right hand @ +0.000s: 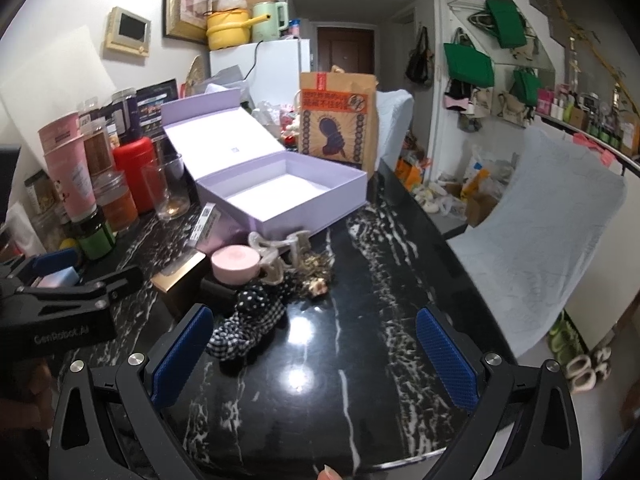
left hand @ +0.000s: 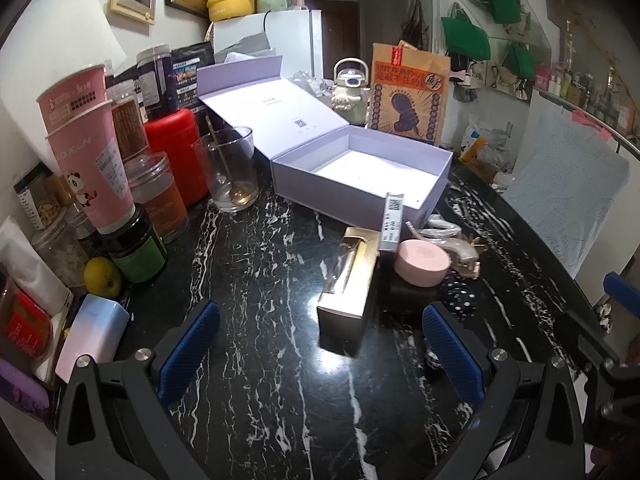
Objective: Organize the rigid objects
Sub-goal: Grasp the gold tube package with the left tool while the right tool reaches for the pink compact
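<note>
Left hand-held gripper (left hand: 320, 350): blue pads spread wide, nothing between them, over bare black marbled tabletop (left hand: 260, 280). Right hand-held gripper (right hand: 314, 354): likewise spread and empty; a fingertip shows at the bottom edge of its view. The left unit's black body, seen from the right wrist camera, carries the lettering "GenRobot.AI".

Just ahead of the left gripper lies a gold box (left hand: 350, 276), one end raised. Ahead and right of it sits a pink round case (left hand: 421, 262) on a dark base. A narrow white carton (left hand: 391, 222) with a QR code and small unreadable print leans against the lilac box's front wall. Right of the pink case lie pale hair claws (right hand: 280, 254) and a gold clip (right hand: 318, 276). Directly ahead of the right gripper's left pad lies a black-and-white dotted and checked fabric piece (right hand: 250, 322).

Further ahead stands the open lilac box (left hand: 360, 172), interior empty, lid (left hand: 276, 114) tilted back with a small QR mark inside.

To the left of the left gripper: a yellow fruit (left hand: 102, 278), a green jar (left hand: 138, 252), an amber jar (left hand: 160, 196), a pink tube (left hand: 96, 172) marked "QUELIN" with a panda, a red canister (left hand: 178, 152), and a glass (left hand: 232, 168) holding a spoon.

Behind the lilac box stand a white figurine bottle (left hand: 351, 90) and a brown paper bag (left hand: 410, 94) printed with Chinese characters, not legible. Green tote bags (right hand: 468, 66) hang on the far wall.
</note>
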Motion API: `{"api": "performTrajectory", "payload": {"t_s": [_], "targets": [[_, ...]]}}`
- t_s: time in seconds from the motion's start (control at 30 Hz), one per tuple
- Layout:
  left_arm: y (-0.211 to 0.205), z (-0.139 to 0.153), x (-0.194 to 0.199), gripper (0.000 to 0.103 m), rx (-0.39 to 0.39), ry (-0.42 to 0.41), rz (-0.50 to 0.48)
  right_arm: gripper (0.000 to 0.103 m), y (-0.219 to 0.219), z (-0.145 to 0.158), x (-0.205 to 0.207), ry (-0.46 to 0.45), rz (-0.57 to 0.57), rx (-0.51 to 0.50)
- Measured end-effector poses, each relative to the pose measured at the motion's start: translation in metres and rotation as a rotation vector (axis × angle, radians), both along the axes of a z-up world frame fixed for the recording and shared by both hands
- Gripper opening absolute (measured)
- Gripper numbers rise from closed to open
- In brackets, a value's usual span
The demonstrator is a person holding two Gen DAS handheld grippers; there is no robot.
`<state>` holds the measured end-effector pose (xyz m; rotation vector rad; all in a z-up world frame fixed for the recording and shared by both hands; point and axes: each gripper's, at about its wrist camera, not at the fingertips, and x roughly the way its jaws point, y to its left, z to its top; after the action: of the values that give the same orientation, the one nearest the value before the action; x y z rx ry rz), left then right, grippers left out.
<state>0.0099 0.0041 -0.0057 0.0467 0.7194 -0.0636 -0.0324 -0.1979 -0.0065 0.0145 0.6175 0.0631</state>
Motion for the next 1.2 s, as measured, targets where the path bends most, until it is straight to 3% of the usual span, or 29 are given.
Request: {"api": "performTrajectory", "payload": {"t_s": [0.83, 0.97, 1.07, 1.2], "targets": [[0.001, -0.049, 0.06, 0.1, 0.039, 0.124, -0.037, 0.103, -0.002, -0.042, 0.051, 0.135, 0.088, 0.126], [0.001, -0.053, 0.067, 0.099, 0.026, 0.144, -0.068, 0.094, 0.009, -0.043, 0.058, 0.143, 0.143, 0.132], [0.003, -0.058, 0.075, 0.094, 0.0, 0.162, -0.087, 0.089, 0.016, -0.044, 0.065, 0.159, 0.168, 0.132], [0.003, -0.063, 0.085, 0.074, -0.026, 0.18, -0.115, 0.087, 0.015, -0.042, 0.073, 0.156, 0.18, 0.128]]}}
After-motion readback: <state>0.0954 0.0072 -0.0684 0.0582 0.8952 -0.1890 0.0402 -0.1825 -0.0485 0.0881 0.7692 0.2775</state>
